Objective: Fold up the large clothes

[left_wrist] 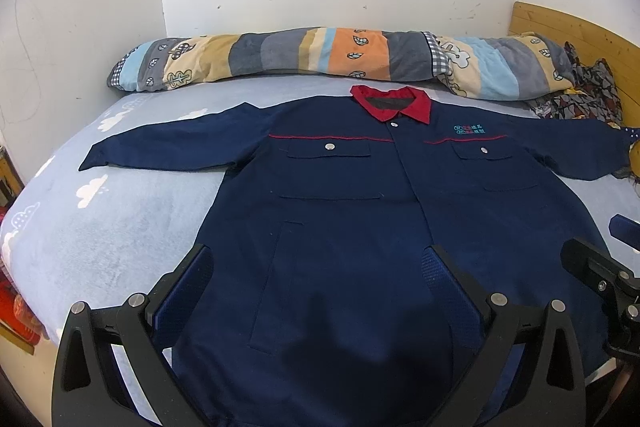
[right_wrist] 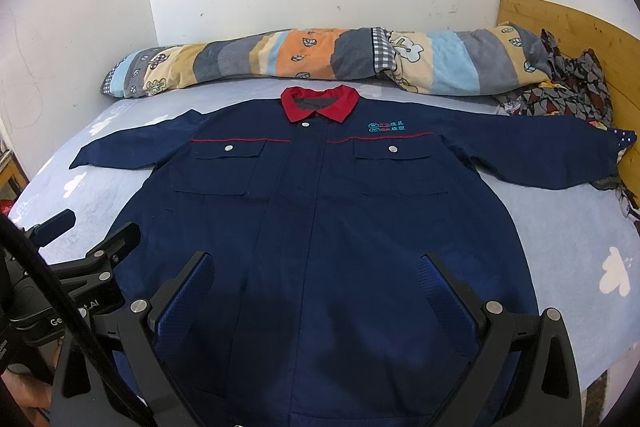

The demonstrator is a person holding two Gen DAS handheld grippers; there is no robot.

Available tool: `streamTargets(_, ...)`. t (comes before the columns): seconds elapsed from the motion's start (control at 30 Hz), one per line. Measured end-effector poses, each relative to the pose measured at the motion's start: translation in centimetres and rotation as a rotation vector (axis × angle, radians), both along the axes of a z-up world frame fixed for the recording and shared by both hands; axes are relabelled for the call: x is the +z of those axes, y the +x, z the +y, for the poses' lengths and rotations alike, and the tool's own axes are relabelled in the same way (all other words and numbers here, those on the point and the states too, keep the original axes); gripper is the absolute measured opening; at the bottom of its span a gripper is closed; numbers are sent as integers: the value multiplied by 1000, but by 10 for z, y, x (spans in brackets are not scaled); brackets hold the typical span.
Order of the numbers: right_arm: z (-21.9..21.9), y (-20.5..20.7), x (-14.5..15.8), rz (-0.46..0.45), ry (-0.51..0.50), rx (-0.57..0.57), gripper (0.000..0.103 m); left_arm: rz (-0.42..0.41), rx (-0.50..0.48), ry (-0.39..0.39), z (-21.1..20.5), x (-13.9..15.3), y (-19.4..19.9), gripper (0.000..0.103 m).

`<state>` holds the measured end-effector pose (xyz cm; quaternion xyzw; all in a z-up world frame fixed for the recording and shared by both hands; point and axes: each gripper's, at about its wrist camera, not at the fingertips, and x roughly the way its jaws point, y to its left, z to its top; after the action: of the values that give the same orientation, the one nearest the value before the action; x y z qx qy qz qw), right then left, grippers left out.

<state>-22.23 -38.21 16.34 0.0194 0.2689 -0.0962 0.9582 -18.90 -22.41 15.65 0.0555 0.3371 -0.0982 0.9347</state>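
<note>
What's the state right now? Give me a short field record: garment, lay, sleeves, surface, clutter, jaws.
garment: navy work jacket with red collar
lay: flat, front up, closed at the front, collar toward the wall
sleeves: left sleeve and right sleeve both spread out sideways, unfolded
surface: light blue bedsheet with white clouds
clutter: rolled striped quilt beyond the collar; patterned cloth by the wooden headboard
jaws: left gripper and right gripper open above the hem, holding nothing
fold progress: none yet
</note>
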Motion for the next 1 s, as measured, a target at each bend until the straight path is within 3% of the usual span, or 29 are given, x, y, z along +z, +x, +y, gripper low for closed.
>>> streamTargets(0.2, -26, -1, 11, -15, 87, -11, 103, -21, 0, -13, -2, 18, 17, 103)
streamTargets(0.33, -99, -14, 38, -98, 269, -106, 103, -64, 23, -16, -3, 39, 53, 103)
streamTargets(0.47, -183, -33, 53, -178, 446, -175, 103, -77, 71, 17, -6, 40, 92, 103)
streamTargets(0.57, -262, -49, 55, -253, 582, -261, 91, -52, 111, 12, -1, 35, 113, 103)
streamTargets(0.63, -312, -59, 52, -281, 611, -348, 81, -31, 118, -2, 2, 30, 119, 103)
streamTargets(0.77, -413, -75, 38, -333, 713, -499, 72, -11, 84, -2, -6, 24, 119, 103)
streamTargets(0.9, -481, -74, 24, -367, 805, -553, 58, -16, 41, 7, -18, 23, 113, 103)
streamTargets(1.0, -507, -57, 19, -390, 842, -580, 58, -16, 24, 13, -25, 19, 111, 103)
